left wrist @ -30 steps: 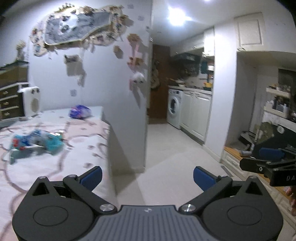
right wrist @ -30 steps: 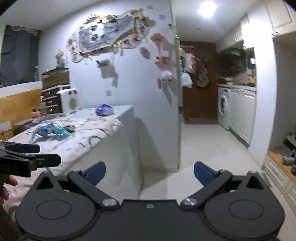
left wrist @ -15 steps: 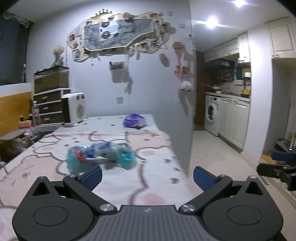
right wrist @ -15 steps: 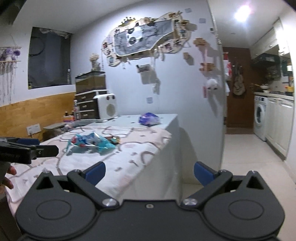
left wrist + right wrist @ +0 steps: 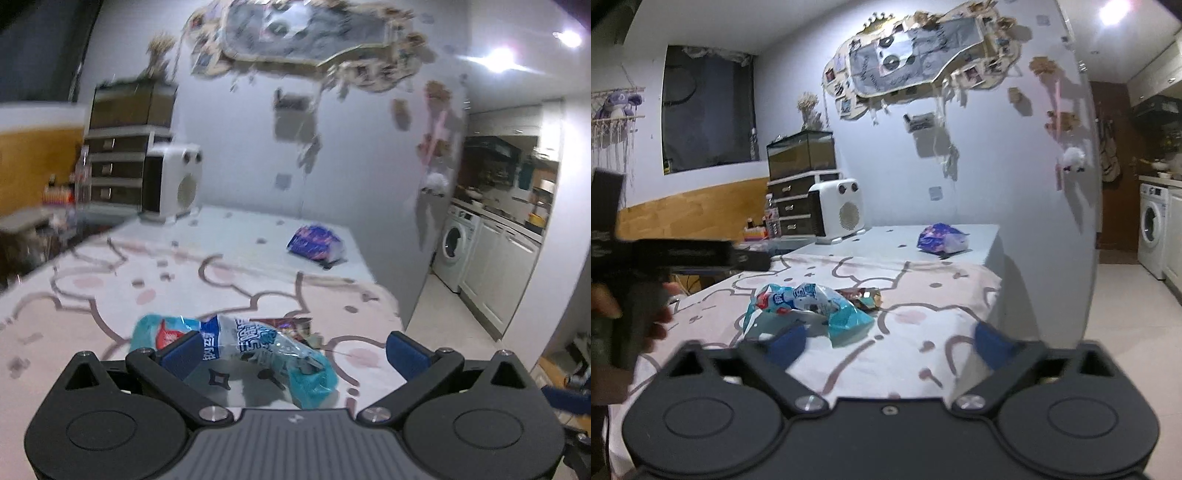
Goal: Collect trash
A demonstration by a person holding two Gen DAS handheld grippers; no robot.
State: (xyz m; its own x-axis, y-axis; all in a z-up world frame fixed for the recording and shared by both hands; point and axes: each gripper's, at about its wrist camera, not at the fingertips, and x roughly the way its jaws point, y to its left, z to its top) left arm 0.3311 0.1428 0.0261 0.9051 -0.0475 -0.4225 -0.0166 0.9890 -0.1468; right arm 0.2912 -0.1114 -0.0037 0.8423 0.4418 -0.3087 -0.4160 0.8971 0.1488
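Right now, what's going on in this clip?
A person with a gripper in each hand is closing in on trash on a cloth-covered table. The left gripper, open, lines up on the teal snack bag. The right gripper holds nothing; its jaws have just been closing. A purple wrapper lies further back.

The left gripper fills the bottom of its own view with jaws spread wide, while the right gripper, jaws apart and just narrowing with nothing pinched, sees a hand gripping a handle at left.
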